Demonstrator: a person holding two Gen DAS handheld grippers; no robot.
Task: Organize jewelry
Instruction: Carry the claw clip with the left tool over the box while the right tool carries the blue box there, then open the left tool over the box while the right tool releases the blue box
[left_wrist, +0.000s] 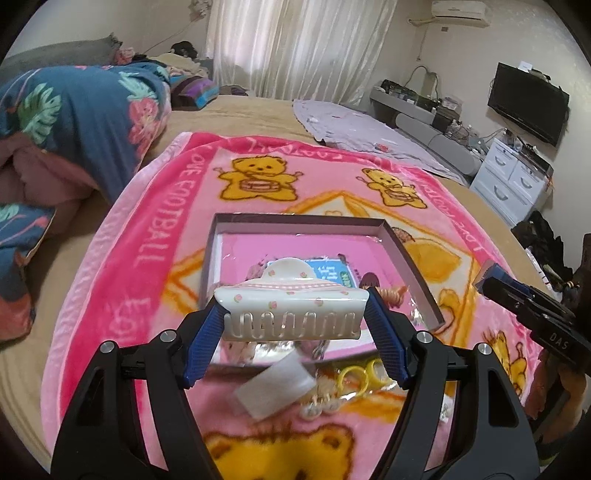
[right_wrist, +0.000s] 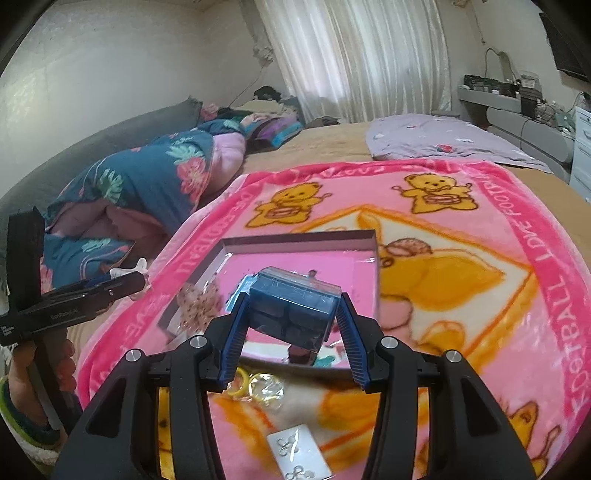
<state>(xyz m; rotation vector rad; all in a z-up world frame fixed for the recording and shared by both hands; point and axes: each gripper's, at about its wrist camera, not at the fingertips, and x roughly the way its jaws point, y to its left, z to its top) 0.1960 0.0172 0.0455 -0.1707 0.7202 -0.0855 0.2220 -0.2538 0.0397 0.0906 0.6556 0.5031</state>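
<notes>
Your left gripper (left_wrist: 295, 317) has its jaws clamped on a white plastic hair claw clip dotted with tiny pink flowers (left_wrist: 291, 312), 1 blue ribbed pad (left_wrist: 204, 341) against each end, teeth side facing the camera. You hold the clip in the air over the near edge of the shallow open cardboard box with a pink bottom and grey walls (left_wrist: 402, 251), which lies on the pink plush blanket printed with yellow bears (left_wrist: 155, 229) spread over the bed.

Your right gripper (right_wrist: 293, 312) grips a small clear plastic case with dark blue compartments (right_wrist: 291, 308), tilted between the jaws, also raised above the same box (right_wrist: 369, 236). From the left view that gripper (left_wrist: 491, 284) shows only at the right edge, side on.

Inside the box, the right view shows a clear bag of beige beaded pieces (right_wrist: 195, 302) lying near the left wall (too blurred to say more). On the blanket in front of the box lie 2 yellow rings (left_wrist: 364, 374), a white rectangular card (left_wrist: 273, 387) and a cluster of pale, pearl-like pieces (left_wrist: 319, 404). The right view shows a white card bearing small silver clover-shaped pieces (right_wrist: 299, 454) close to the camera.

Your hand (right_wrist: 40, 373) holding the left gripper's handle appears at the left edge of the right view, with the clip's white tip (right_wrist: 129, 271) poking past the jaws.
</notes>
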